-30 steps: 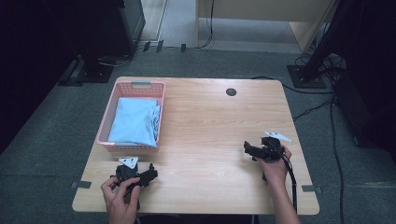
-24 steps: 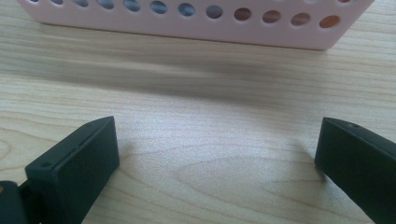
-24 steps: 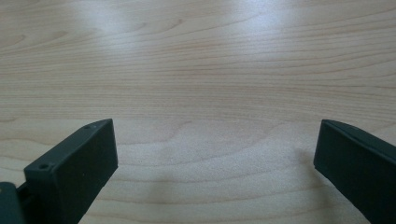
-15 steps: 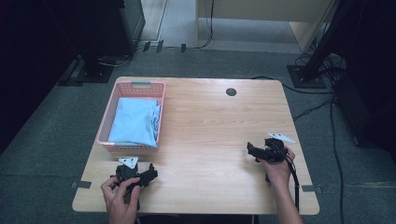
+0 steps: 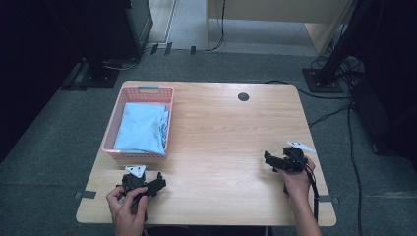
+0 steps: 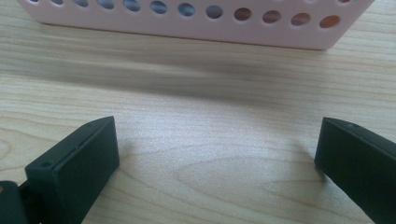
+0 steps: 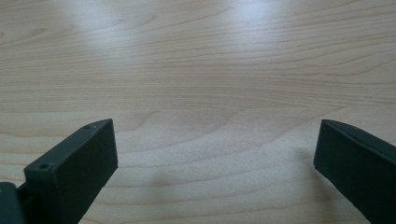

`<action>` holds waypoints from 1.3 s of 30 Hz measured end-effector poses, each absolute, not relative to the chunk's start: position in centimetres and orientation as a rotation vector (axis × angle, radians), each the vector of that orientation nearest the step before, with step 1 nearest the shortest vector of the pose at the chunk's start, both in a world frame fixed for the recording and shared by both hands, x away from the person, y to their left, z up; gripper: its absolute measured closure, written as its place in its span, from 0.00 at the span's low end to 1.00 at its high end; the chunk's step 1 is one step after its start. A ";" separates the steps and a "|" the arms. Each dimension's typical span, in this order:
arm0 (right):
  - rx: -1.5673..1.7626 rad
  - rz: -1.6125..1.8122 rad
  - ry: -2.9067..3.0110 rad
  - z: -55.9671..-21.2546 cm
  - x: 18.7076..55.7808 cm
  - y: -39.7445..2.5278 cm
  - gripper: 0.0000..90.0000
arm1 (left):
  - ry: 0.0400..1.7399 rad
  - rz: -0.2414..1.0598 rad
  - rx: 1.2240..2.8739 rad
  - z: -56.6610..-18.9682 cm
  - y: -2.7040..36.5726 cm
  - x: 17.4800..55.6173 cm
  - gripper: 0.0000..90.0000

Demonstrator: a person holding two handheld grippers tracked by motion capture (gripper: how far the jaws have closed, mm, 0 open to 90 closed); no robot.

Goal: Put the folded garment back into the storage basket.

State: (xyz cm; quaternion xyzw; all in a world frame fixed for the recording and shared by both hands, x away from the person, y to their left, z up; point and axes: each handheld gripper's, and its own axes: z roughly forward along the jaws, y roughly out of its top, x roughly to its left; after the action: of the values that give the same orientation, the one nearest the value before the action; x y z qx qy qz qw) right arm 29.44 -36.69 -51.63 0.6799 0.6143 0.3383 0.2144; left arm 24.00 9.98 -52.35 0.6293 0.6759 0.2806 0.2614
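Item one: left gripper point(image 5: 160, 182), black, two-jawed, held low over the near-left part of the light wooden table point(image 5: 226, 142); jaws spread wide, nothing between them but bare wood grain.

Item two: pink perforated plastic basket point(image 5: 139, 150), standing on the table's left side, just beyond the left gripper (its holed front wall point(image 6: 196, 28) faces those jaws, near but apart).

Item three: folded light-blue cloth point(image 5: 142, 129), lying inside the basket.

Item four: right gripper point(image 5: 268, 158), black, at the near-right edge of the table, well apart from the basket; jaws likewise wide, holding nothing, bare tabletop point(image 7: 201, 84) ahead.
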 end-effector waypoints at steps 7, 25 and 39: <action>1.888 0.932 1.702 -51.7 29.2 -37.1 0.00 | 1.830 0.759 1.703 -52.3 10.0 24.0 0.00; 1.899 0.910 1.684 -51.7 28.6 -38.3 0.00 | 1.830 0.759 1.703 -52.3 10.0 24.0 0.00; 1.903 0.878 1.683 -51.8 28.0 -39.3 0.00 | 1.830 0.759 1.703 -52.3 10.0 24.0 0.00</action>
State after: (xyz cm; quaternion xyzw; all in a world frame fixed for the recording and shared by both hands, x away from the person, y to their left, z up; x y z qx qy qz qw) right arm 27.96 -39.27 -51.77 0.6899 0.6101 0.3183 0.2246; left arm 24.00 9.98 -52.35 0.6292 0.6760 0.2806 0.2615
